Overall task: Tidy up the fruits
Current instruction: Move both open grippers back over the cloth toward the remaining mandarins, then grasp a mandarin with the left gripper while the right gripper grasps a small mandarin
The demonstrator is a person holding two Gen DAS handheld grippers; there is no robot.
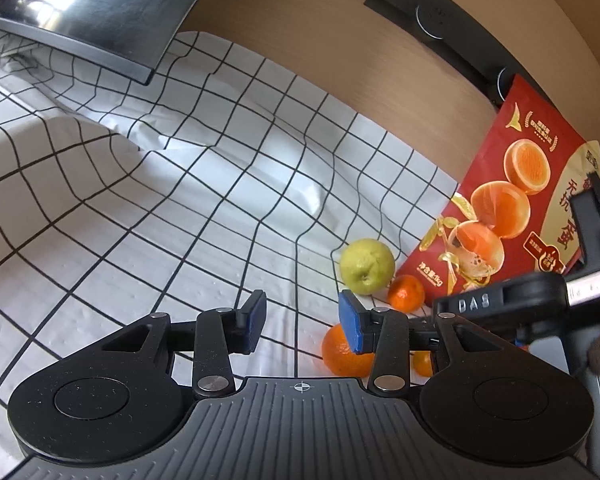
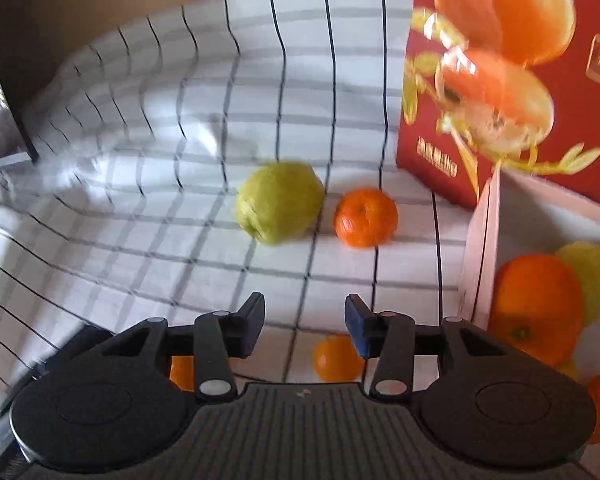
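Checked white cloth (image 2: 180,240) carries one green fruit (image 2: 280,203) and three loose oranges: one (image 2: 366,218) just beside it and two (image 2: 337,360) near the grippers. Both the left gripper (image 1: 302,322) and right gripper (image 2: 305,326) gape empty. At least three more oranges (image 2: 536,308) and one yellow fruit (image 2: 590,280) sit in the red-lidded box (image 2: 480,260).

White black-grid tablecloth (image 1: 204,184) spread under and ahead of claw | dark monitor (image 1: 100,4) far ahead-left | wooden wall (image 1: 312,36) beyond
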